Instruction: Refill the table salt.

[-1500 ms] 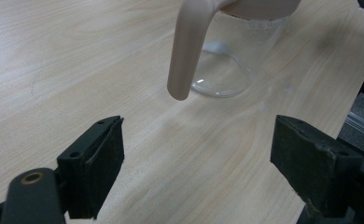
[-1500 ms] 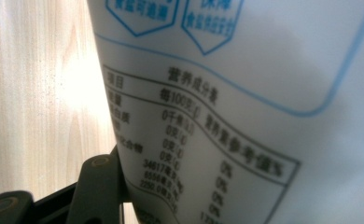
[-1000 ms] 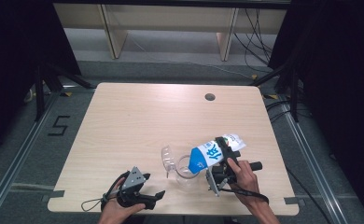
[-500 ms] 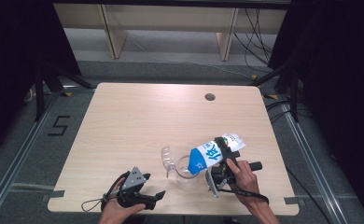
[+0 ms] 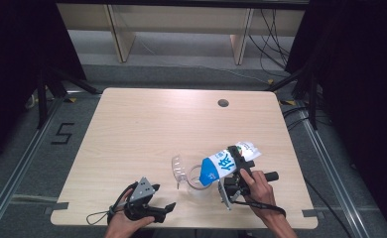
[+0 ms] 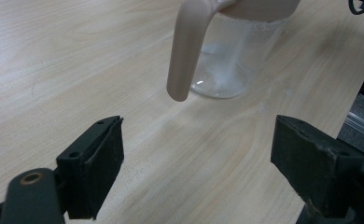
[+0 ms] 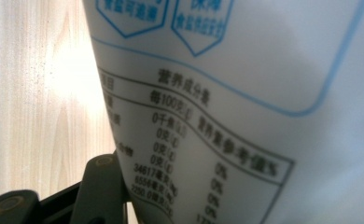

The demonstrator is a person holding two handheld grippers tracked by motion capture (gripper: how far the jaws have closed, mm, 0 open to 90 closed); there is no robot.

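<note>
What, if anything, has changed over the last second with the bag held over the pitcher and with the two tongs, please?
Nothing has visibly changed. The right tongs still hold the blue and white bag tilted over the clear pitcher, and the left tongs stay open, resting near the table's front edge.

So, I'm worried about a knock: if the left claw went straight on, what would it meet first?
Probably the clear jug, its handle first; bare table lies between, and the claw is open.
</note>
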